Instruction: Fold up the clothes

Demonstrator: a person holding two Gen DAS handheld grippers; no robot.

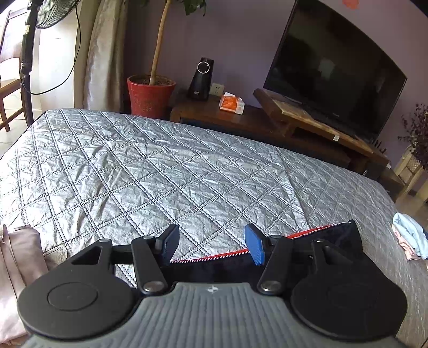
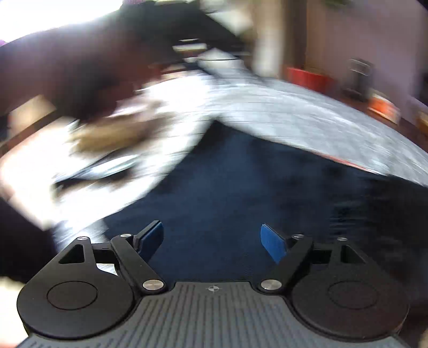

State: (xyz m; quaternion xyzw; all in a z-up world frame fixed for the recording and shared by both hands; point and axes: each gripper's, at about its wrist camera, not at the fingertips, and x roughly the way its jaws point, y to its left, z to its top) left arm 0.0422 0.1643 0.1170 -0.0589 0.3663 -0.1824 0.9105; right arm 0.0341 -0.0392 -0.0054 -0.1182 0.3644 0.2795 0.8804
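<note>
**Both grippers parted over the dark navy garment on the quilted bed**

Left wrist view: left gripper [image 1: 212,245] has its fingers spread wide, nothing between them. It sits at the near edge of the silver quilted bedspread [image 1: 149,166]. The dark navy garment [image 1: 321,241] lies on the bedspread under and just right of the gripper; its far edge carries a red zipper strip [image 1: 307,231] running up to the right. A pale pink cloth [image 1: 18,257] lies at the near left edge of the bed. A small heap of light blue and pink clothes [image 1: 409,235] sits at the right edge. Beyond the bed: a red plant pot [image 1: 149,95], a black speaker [image 1: 200,79], an orange tissue pack [image 1: 231,103] on the wooden TV stand [image 1: 267,120], and a television [image 1: 334,72]. A standing fan [image 1: 50,13] is far left.

Right wrist view: heavily motion-blurred. Right gripper [image 2: 212,241] is released, blue pads apart, empty, directly over the navy garment [image 2: 227,187], which fills the near centre. Bedspread [image 2: 307,112] lies beyond. A dark blurred shape at upper left cannot be identified.
</note>
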